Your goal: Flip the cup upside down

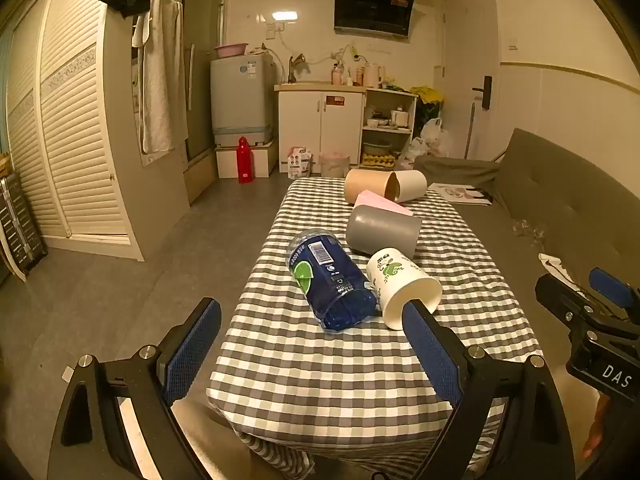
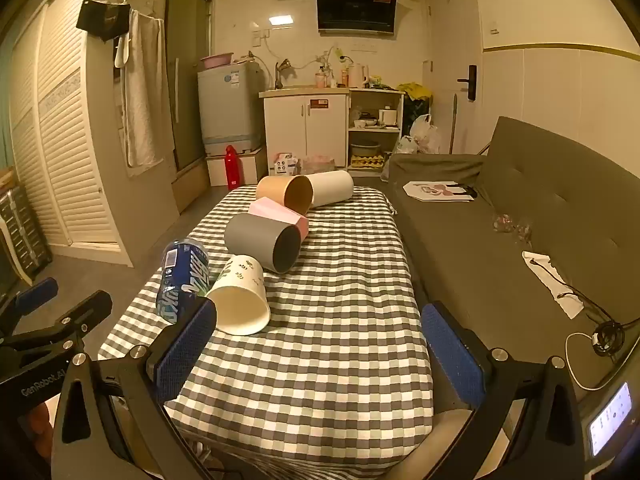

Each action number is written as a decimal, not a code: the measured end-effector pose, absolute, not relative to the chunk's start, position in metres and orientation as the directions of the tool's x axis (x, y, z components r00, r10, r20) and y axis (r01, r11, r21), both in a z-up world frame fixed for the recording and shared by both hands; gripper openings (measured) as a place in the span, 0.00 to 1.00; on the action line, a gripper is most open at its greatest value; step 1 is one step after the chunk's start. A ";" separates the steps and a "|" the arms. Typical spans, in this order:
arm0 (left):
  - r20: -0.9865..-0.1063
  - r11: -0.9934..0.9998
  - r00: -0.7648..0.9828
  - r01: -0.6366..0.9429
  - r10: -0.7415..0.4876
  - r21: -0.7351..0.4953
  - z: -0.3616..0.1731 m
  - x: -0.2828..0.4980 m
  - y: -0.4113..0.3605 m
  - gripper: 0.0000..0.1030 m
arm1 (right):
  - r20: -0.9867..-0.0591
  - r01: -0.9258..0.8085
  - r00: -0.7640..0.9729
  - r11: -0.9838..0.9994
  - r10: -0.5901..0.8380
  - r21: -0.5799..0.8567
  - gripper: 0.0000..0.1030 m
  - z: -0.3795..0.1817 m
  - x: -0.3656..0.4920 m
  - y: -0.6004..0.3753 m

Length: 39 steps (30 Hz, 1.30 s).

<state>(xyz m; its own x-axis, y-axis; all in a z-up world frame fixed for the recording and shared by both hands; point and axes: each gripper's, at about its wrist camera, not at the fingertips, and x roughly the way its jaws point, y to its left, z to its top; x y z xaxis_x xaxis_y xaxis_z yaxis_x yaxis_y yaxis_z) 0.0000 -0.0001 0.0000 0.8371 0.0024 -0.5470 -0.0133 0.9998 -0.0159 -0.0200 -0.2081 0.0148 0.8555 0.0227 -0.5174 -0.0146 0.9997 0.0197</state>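
On checked cloth [image 2: 320, 340] — six cups [image 2: 240, 300] lie tipped, visibly empty.

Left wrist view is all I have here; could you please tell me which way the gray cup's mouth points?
Observer: The right wrist view shows the gray cup lying on its side, with its dark mouth turned toward the sofa and slightly toward the camera.
Operator: Thank you. Is the right gripper holding anything?
Observer: No. The right gripper is open, with only the checked tablecloth between its fingers.
Operator: Is anything lying on the sofa close to it?
Observer: Yes, a coiled cable lies on the seat just past the right finger.
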 end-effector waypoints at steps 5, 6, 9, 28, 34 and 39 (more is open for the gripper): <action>-0.540 1.000 0.841 -0.014 -0.001 -0.024 0.000 -0.001 0.000 0.92 | -0.518 -0.012 0.855 1.000 0.016 0.010 1.00 0.014 -0.021 -0.208; -0.542 1.000 0.840 -0.015 0.000 -0.023 0.000 0.000 0.000 0.92 | -0.522 -0.015 0.853 1.000 0.017 0.008 1.00 0.014 -0.020 -0.207; -0.543 1.000 0.839 -0.018 0.003 -0.023 0.000 -0.001 0.000 0.92 | -0.523 -0.013 0.852 1.000 0.015 0.007 1.00 0.015 -0.019 -0.207; -0.550 0.999 0.835 -0.020 0.003 -0.026 -0.003 0.001 0.001 0.92 | -0.535 -0.022 0.844 1.000 0.020 0.003 1.00 0.009 -0.014 -0.202; -0.551 0.999 0.834 -0.020 0.003 -0.025 -0.003 0.001 0.001 0.92 | -0.536 -0.022 0.844 1.000 0.020 0.002 1.00 0.009 -0.014 -0.202; -0.551 0.999 0.834 -0.022 0.005 -0.024 -0.003 0.001 0.001 0.92 | -0.536 -0.022 0.844 1.000 0.020 0.002 1.00 0.009 -0.014 -0.202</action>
<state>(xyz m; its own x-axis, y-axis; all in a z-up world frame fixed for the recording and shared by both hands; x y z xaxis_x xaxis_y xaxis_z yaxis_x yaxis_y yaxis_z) 0.0008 0.0008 -0.0026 0.8342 0.0049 -0.5514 -0.0219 0.9995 -0.0243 -0.0144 -0.2016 0.0093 0.8441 0.0197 -0.5359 -0.0219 0.9998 0.0021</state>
